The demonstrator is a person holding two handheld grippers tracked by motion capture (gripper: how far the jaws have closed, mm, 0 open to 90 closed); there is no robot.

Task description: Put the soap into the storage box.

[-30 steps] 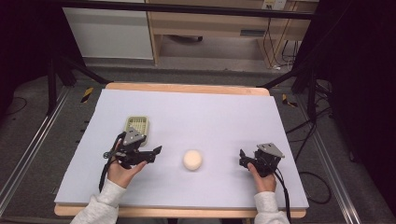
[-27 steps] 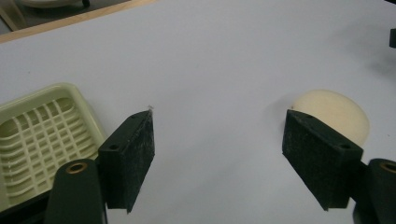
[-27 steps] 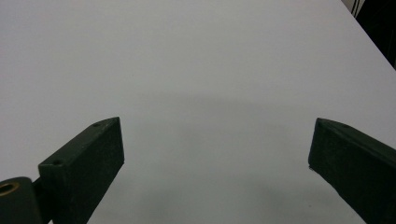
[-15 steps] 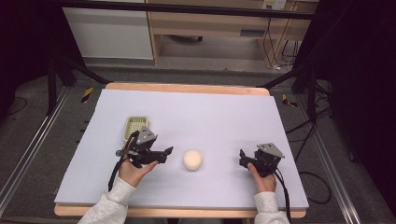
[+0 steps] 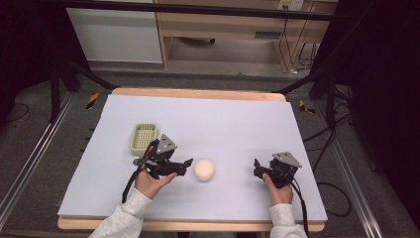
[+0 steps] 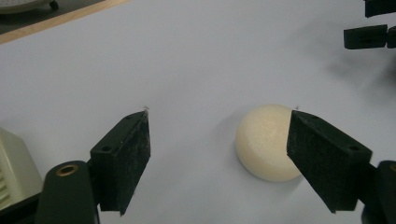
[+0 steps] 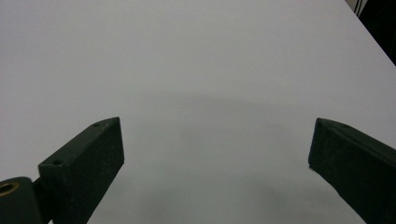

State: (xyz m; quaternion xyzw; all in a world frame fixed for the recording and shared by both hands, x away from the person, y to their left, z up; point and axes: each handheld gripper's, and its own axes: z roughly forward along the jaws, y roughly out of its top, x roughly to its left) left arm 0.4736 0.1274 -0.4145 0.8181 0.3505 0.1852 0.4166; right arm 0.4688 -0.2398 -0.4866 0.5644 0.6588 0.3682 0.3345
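Ball [image 6: 266, 142] beside open left claw [image 6: 218, 140]

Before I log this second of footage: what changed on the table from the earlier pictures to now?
The left gripper moved right, away from the green basket, up to the cream ball, jaws open, nothing gripped yet. The ball, basket and right gripper stayed put.

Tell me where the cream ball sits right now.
In the high view the cream ball lies on the table, near its front, just right of the open left claw, untouched.
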